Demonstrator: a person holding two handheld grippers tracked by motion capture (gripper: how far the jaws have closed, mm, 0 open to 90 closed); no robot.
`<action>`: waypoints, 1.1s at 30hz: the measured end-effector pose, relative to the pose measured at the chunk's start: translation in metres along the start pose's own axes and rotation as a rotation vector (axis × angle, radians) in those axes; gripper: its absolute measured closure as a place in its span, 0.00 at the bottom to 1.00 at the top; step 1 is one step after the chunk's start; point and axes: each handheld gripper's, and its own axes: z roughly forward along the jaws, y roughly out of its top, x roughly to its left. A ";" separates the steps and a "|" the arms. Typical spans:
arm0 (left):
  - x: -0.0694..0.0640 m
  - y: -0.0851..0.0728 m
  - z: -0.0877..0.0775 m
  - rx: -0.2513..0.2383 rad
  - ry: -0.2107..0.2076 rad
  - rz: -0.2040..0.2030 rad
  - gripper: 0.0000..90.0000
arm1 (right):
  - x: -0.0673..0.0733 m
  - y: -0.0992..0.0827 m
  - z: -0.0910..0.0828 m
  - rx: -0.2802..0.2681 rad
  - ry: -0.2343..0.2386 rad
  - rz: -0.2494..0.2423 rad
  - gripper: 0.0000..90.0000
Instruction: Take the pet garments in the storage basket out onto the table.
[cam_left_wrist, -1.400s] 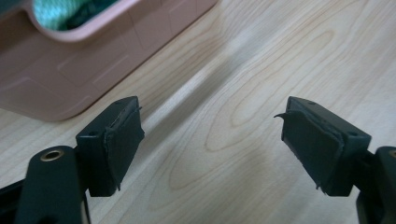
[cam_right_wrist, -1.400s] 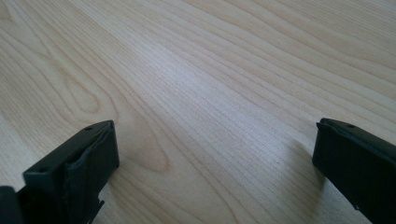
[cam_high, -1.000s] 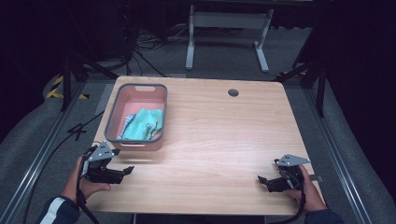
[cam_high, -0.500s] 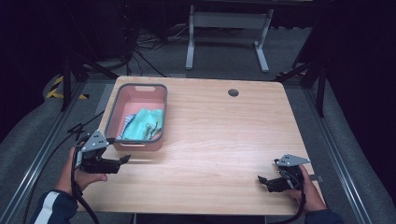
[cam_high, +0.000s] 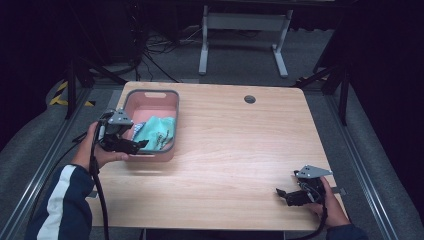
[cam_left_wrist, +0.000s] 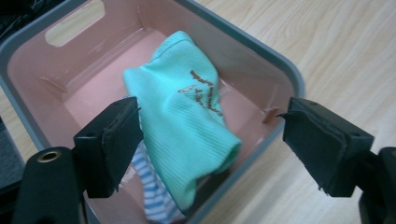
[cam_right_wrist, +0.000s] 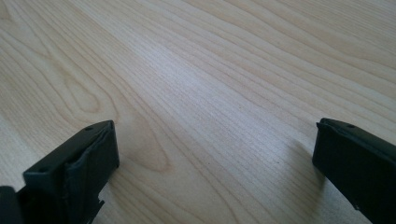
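While the left hand-held gripper (cam_high: 131, 144) hovered at the near left corner of the pink plastic tub with a grey rim (cam_high: 172, 120), its jaws stood wide apart with nothing between the pads, so no grasp had yet been made. Seen in the left gripper view, the jaws framed a mint-green ribbed cloth item with brown lettering (cam_left_wrist: 187, 126), which lay inside the tub and partly over a blue-and-white striped cloth (cam_left_wrist: 152, 196) beneath it. Judging from this, the work was at its very start: the reach toward the tub was under way, while the descent, the closing on the green cloth and its lifting out all remained to be done. The right hand-held gripper (cam_high: 292, 194) rested low over the near right part of the counter, well apart from the tub, its jaws likewise wide and empty above bare wood.

The light wood-grain counter (cam_high: 240, 150) carried nothing else, and a small round cable hole (cam_high: 250, 99) sat near its far edge. Around it the room was dark, with grey carpet, cables on the floor, and a white metal stand (cam_high: 242, 30) beyond the counter.
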 end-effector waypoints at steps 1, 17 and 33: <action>0.003 0.004 0.003 0.007 0.000 -0.008 0.19 | 0.000 0.000 0.000 0.000 0.000 0.000 0.01; 0.027 0.031 0.072 0.280 0.007 -0.033 0.24 | 0.000 0.000 0.000 0.000 0.002 -0.002 0.01; 0.041 0.028 0.134 0.529 0.001 -0.094 0.21 | 0.000 0.000 0.000 0.000 0.003 -0.002 0.01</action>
